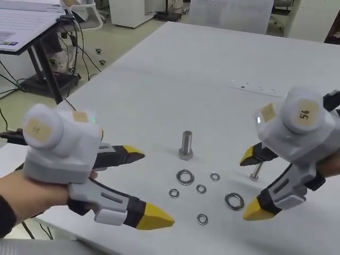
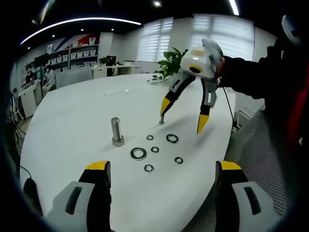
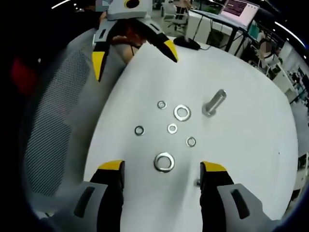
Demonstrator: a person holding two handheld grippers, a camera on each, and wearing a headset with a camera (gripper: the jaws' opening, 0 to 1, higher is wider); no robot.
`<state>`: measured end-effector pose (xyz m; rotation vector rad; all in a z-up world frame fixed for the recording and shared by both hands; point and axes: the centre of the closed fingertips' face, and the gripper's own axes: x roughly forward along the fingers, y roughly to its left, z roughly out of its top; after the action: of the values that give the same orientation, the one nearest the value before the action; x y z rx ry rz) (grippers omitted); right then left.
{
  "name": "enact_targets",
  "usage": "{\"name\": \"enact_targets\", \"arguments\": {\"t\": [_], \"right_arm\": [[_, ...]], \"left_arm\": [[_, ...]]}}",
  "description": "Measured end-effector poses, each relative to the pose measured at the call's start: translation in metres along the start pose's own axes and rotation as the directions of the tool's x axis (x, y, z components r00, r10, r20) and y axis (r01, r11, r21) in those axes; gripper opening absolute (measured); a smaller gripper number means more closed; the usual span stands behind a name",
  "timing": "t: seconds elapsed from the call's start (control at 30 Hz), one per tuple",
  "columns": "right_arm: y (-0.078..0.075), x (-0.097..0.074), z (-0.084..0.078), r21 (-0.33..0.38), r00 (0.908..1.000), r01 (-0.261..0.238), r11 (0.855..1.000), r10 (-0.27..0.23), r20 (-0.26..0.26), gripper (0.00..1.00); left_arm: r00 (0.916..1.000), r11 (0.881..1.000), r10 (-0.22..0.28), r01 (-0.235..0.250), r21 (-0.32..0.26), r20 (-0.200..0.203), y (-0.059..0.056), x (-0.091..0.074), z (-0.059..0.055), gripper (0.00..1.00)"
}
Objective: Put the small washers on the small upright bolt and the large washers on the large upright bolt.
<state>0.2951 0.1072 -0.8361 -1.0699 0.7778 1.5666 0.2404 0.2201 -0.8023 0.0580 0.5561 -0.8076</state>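
The large bolt [image 1: 186, 146] stands upright on the white table [image 1: 212, 79], and the small bolt [image 1: 256, 172] stands to its right. Two large washers [image 1: 185, 177] [image 1: 234, 201] and several small washers [image 1: 201, 188] lie flat in front of them. My left gripper [image 1: 149, 187] hovers open at the near left, holding nothing. My right gripper [image 1: 249, 186] is open too, its jaws on either side of the small bolt and the nearer large washer [image 3: 164, 162]. The left gripper view has the large bolt [image 2: 116, 131], the small bolt [image 2: 161, 119] and the right gripper [image 2: 183, 116].
A white power strip [image 1: 254, 88] lies further back on the table. A desk with a laptop [image 1: 21, 24] and cables stands off the table's left edge. The table's near edge runs just below my left gripper.
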Motion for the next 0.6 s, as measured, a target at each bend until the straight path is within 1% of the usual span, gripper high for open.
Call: {"name": "enact_targets", "arguments": {"t": [0.07,0.1,0.17,0.23,0.37,0.6], "right_arm": [[-0.001,0.002,-0.001,-0.004,0.9999,0.001,1.000,-0.001,-0.015,0.61],[-0.003,0.003,-0.003,0.000,0.9994,0.005,1.000,-0.005,-0.035,0.59],[-0.003,0.005,-0.003,-0.008,0.9989,0.003,1.000,-0.003,-0.046,0.56],[-0.001,0.007,-0.002,-0.005,0.9987,-0.003,1.000,0.003,-0.050,0.55],[0.002,0.014,-0.005,-0.013,0.9962,-0.007,1.000,0.006,-0.087,0.49],[0.002,0.022,-0.007,-0.014,0.9932,-0.023,1.000,0.021,-0.114,0.41]], "left_arm": [[1.0000,1.000,0.002,-0.002,0.001,-0.002,0.000,0.000,0.000,0.89],[1.0000,1.000,0.003,-0.003,0.001,-0.001,-0.001,0.000,0.000,0.89],[1.0000,1.000,0.005,-0.005,0.001,0.001,-0.002,0.000,0.000,0.89],[1.0000,1.000,0.007,-0.007,0.001,0.001,-0.002,-0.001,-0.001,0.89],[1.0000,1.000,0.004,-0.004,0.004,-0.001,-0.003,-0.001,-0.001,0.89],[1.0000,1.000,0.006,-0.006,0.003,0.001,-0.004,-0.002,0.000,0.89]]}}
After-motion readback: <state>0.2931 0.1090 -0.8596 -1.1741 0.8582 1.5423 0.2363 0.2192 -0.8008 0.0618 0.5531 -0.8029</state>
